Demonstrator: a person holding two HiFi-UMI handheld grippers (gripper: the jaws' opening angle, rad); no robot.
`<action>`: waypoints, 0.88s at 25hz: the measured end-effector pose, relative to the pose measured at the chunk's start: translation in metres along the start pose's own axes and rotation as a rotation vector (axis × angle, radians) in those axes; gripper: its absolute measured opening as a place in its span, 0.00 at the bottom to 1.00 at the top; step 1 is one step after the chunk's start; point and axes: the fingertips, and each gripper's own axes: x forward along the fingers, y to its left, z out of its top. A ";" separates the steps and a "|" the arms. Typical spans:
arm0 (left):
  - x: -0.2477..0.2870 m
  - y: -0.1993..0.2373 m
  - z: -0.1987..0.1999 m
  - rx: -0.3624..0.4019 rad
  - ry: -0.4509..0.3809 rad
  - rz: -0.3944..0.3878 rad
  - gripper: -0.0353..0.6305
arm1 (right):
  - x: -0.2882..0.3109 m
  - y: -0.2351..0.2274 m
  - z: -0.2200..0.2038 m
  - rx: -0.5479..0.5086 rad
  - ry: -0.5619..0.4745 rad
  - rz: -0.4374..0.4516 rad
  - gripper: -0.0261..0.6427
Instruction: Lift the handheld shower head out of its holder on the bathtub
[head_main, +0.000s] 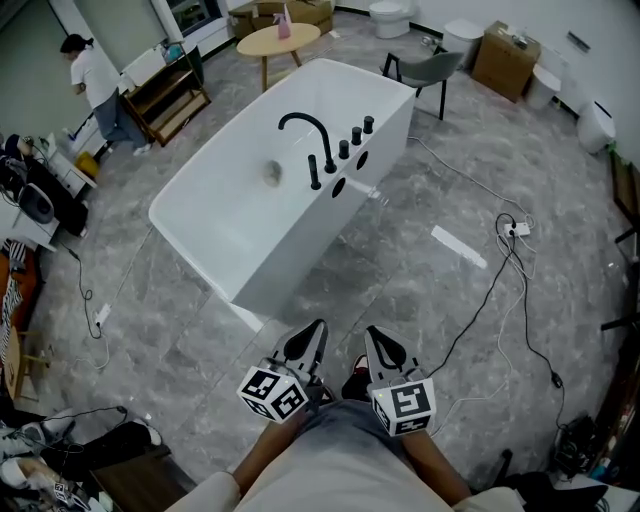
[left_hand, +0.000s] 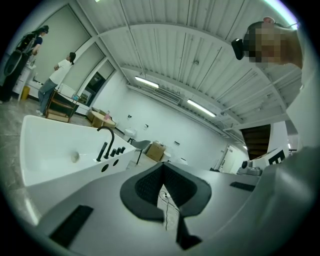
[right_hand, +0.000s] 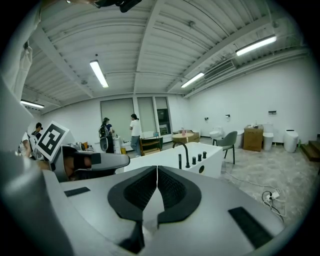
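Handheld shower head (head_main: 315, 172): what appears to be it is a slim, matte black stick. It stands upright in its holder on the rim deck of the bathtub (head_main: 300, 245), just beside the foot of one arched black spout (head_main: 322, 135); at this range its detail is hard to make out. Three short black knobs (head_main: 356, 135) line up along the same deck past the spout. Two dark oval openings (head_main: 338, 186) pierce the tub's outer wall below them. The tub is glossy white and rectangular with rounded corners, set on a grey marbled floor (head_main: 420, 290).

The left gripper (head_main: 312, 338) and the right gripper (head_main: 377, 342) are held close to the person's body, well apart from the tub. In each gripper view the ribbed black pads are pressed together with nothing between them. Each gripper carries one marker cube, two in all (head_main: 272, 392), printed with black-and-white square patterns. A thin dark cable (head_main: 500, 290) snakes across the floor to the right.
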 end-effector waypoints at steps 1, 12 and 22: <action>0.008 -0.001 0.001 0.013 -0.002 0.002 0.06 | 0.003 -0.008 0.001 0.000 -0.004 0.004 0.07; 0.053 -0.004 0.002 0.031 0.001 0.040 0.06 | 0.016 -0.063 0.016 0.022 -0.045 0.014 0.07; 0.079 0.025 0.003 -0.020 0.016 0.080 0.06 | 0.043 -0.077 0.009 0.051 0.005 0.031 0.07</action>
